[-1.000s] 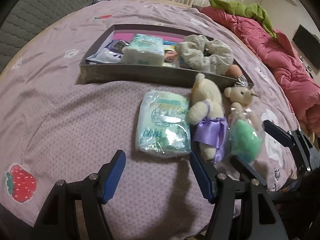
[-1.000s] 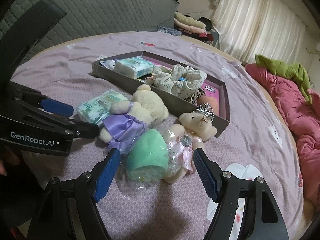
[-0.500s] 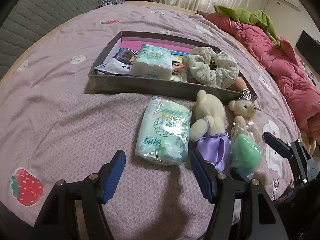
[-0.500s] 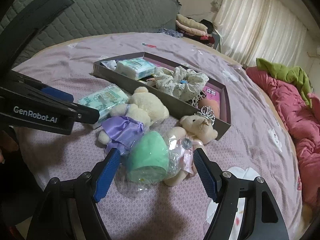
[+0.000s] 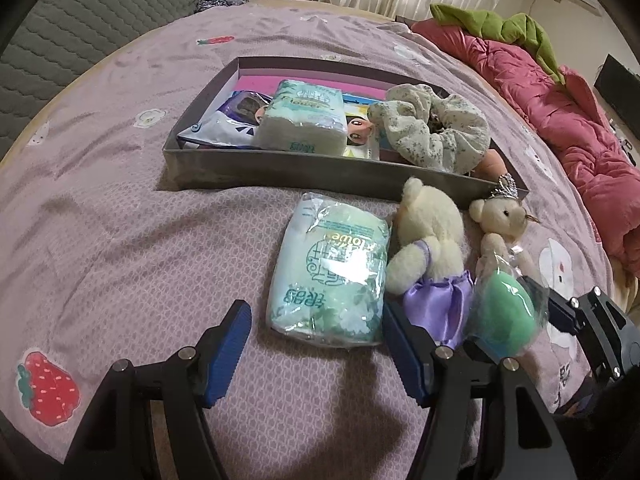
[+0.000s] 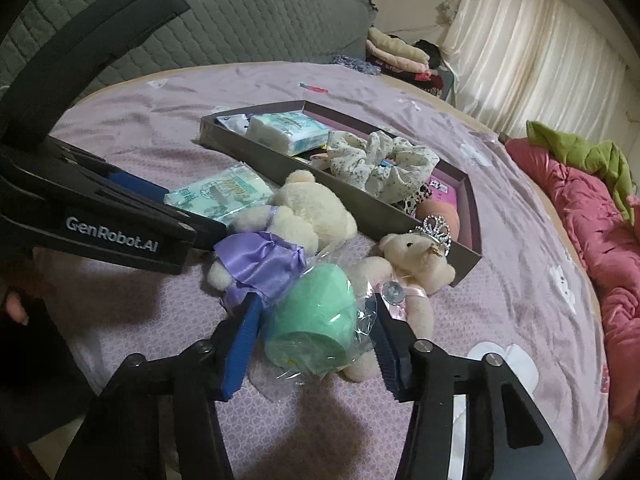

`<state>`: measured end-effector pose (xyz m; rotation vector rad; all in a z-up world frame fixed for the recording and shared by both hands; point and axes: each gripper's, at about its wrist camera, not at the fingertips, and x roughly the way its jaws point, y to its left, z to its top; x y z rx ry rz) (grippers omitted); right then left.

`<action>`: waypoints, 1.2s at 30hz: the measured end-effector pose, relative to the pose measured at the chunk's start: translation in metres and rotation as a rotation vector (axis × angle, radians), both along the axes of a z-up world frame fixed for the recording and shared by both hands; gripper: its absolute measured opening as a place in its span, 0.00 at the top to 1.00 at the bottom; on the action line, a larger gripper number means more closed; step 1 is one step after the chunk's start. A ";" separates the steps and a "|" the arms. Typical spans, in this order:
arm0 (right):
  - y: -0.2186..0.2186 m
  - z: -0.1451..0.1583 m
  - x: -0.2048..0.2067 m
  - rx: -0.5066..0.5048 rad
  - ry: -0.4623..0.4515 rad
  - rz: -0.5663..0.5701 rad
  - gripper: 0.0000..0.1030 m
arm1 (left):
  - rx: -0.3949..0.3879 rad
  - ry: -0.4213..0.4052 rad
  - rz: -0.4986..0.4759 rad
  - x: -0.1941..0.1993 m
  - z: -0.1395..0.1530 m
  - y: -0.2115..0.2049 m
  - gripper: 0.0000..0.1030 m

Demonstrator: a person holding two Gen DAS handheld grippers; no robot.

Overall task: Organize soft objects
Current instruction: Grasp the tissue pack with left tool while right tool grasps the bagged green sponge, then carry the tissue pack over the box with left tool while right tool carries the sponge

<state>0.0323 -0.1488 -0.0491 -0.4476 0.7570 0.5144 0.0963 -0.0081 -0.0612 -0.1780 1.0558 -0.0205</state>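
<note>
Left gripper (image 5: 316, 348): jaws spread and empty, hovering low over the purple bedspread (image 5: 120, 240); the near end of the tissue pack lies between the pad tips, untouched.
Tissue pack (image 5: 332, 276): flat on the bedspread, just in front of the tray's near wall.
Tray (image 5: 280, 170): shallow grey box out in the middle of the bed; already holds a second tissue pack (image 5: 304, 120), a wet-wipes pouch (image 5: 224, 128) and a floral scrunchie (image 5: 432, 128).
Purple-skirted bear (image 5: 428, 256): lying beside the tissue pack, touching it.
Green sponge (image 6: 316, 320): egg-shaped, in a clear wrapper, resting against the crowned bear, near the tray's right-hand corner.
Right gripper (image 6: 312, 340): jaws closing, one pad on either side of the sponge; whether the pads have bitten yet I cannot tell.
Crowned bear (image 6: 416, 268): against the tray's near wall, partly under the wrapper.
Step in hand: probably picking up the sponge for the tray.
Next move calls for: a gentle squeeze, a lift clear of the bear, then over the near wall to a free spot.
</note>
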 end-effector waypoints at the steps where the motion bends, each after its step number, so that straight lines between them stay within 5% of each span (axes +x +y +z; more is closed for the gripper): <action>1: -0.001 0.000 0.000 0.002 0.002 -0.001 0.49 | 0.004 -0.001 0.001 0.002 0.000 0.000 0.36; 21: -0.007 -0.001 0.012 0.082 0.053 -0.001 0.55 | 0.006 -0.006 -0.013 0.023 -0.013 0.002 0.36; 26: -0.013 0.007 0.014 0.140 0.050 -0.017 0.55 | -0.006 -0.008 -0.026 0.023 -0.011 0.003 0.47; 36: -0.025 0.022 0.017 0.229 0.044 -0.049 0.55 | -0.032 -0.050 -0.030 0.012 0.009 0.006 0.49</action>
